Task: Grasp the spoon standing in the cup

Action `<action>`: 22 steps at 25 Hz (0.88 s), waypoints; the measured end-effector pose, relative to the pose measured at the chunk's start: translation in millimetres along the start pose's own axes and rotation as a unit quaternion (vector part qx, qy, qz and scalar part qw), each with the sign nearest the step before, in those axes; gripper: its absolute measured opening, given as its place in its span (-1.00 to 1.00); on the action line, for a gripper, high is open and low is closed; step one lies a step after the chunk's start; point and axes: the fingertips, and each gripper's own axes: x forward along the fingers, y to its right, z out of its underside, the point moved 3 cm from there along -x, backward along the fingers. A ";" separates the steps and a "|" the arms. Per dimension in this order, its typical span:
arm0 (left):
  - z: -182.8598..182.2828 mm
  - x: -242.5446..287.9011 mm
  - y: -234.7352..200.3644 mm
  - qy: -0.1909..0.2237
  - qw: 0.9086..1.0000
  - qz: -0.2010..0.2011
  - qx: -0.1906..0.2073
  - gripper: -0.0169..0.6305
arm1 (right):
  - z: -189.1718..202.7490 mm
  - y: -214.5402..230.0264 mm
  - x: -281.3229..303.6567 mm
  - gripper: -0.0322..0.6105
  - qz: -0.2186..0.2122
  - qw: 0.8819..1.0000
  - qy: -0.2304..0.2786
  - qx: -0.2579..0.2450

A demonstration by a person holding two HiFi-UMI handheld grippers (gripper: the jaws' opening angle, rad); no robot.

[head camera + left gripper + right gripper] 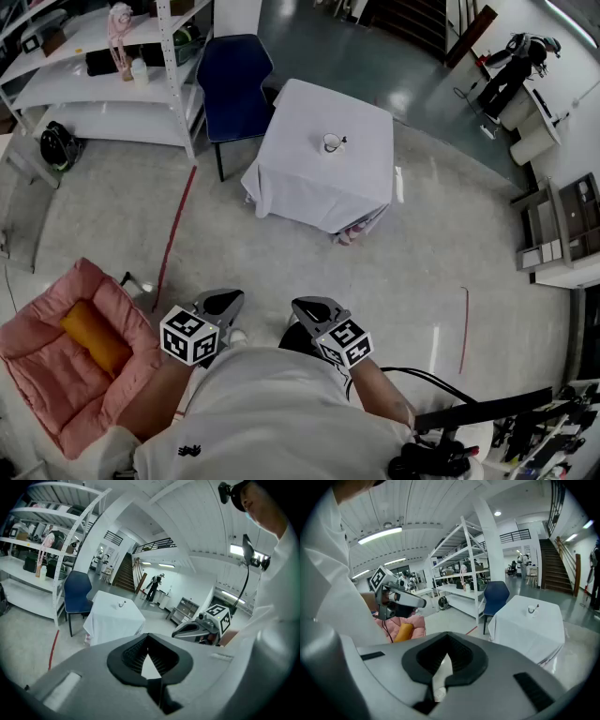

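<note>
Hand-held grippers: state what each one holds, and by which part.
Nothing is held. The left hand-held gripper and the right hand-held gripper are both shut and empty; the spoon stands in the cup on the far table.

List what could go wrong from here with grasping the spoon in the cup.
1. The left gripper and right gripper are both shut and empty. Reaching the spoon with the jaws closed would likely knock it or tip the cup.
2. The cup stands on a white tablecloth that drapes loosely down the sides. Brushing or tugging the cloth on approach could shift the cup.
</note>
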 end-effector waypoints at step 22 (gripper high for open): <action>-133.6 185.0 -63.7 -0.032 0.997 0.014 0.065 -0.91 | -51.8 225.0 40.2 -0.84 0.030 0.996 0.056 0.055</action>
